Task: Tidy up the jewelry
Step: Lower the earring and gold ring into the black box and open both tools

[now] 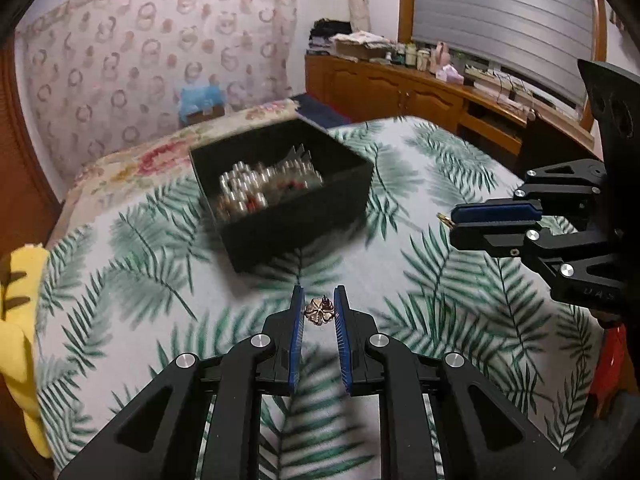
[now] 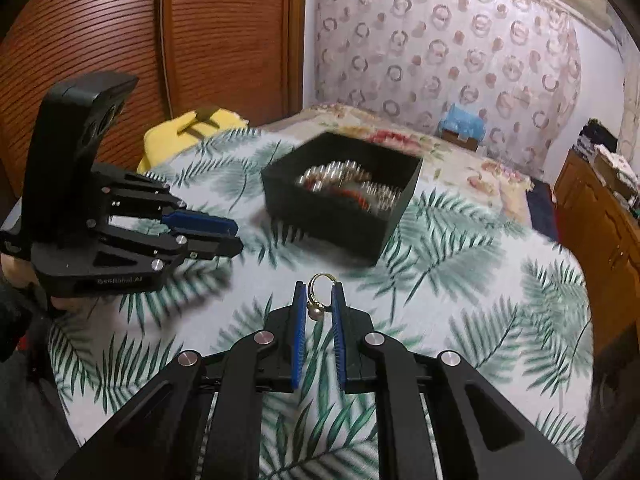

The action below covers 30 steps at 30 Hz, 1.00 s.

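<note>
From my left wrist, my left gripper [image 1: 319,305] has its jaws pinched on a flower earring [image 1: 318,312] short of the black box [image 1: 280,188] already heaped with beads, and from my right wrist, my right gripper [image 2: 319,300] clamps a gold ring [image 2: 319,294] just before that box, so both pieces are left to drop in.

Bedroom interior, taking the bed [image 1: 400,168] as landmark. Its cover carries a green palm-leaf print on white; a floral pillow [image 1: 132,164] lies at its head. Behind the head hangs a curtain [image 1: 160,52] patterned with pink rings. Along the bed's far side in the left wrist view runs a low wooden cabinet [image 1: 400,92], cluttered on top, below a shuttered window [image 1: 500,20]. Opposite, ribbed wooden doors [image 2: 120,40] stand beside a yellow cushion [image 2: 192,128].
</note>
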{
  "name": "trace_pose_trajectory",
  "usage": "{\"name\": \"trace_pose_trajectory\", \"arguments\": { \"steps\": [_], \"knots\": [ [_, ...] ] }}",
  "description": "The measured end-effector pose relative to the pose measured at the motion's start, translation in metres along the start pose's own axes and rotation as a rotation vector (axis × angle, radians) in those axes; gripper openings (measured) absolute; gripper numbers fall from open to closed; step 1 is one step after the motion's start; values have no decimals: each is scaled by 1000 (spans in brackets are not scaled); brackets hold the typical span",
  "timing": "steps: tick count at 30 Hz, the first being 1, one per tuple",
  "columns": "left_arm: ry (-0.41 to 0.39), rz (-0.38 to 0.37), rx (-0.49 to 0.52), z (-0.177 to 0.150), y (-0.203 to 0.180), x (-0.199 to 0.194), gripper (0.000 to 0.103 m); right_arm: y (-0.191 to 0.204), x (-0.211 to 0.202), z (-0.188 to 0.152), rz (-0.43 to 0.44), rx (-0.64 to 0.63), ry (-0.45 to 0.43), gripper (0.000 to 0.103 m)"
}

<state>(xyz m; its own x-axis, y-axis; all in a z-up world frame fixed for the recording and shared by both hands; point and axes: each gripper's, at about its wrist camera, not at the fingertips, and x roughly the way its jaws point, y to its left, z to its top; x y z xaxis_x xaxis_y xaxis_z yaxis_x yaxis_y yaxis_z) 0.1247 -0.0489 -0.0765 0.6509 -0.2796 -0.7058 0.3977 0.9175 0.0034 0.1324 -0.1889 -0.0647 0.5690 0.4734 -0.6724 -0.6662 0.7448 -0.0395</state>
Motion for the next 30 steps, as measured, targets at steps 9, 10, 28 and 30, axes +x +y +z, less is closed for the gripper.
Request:
{"name": "trace_pose_trajectory", "arguments": {
  "steps": [9, 10, 28, 30],
  "knots": [
    [-66, 45, -9, 41, 17, -7, 14, -24, 12, 46, -24, 16, -55, 14],
    [-70, 51, -11, 44, 19, -7, 14, -27, 15, 49, -22, 23, -54, 14],
    [-61, 93, -71, 65, 55, 21, 14, -57, 70, 90, 25, 105, -25, 14],
    [-59, 96, -73, 67, 56, 24, 14, -58, 73, 91, 26, 107, -20, 15]
  ]
}}
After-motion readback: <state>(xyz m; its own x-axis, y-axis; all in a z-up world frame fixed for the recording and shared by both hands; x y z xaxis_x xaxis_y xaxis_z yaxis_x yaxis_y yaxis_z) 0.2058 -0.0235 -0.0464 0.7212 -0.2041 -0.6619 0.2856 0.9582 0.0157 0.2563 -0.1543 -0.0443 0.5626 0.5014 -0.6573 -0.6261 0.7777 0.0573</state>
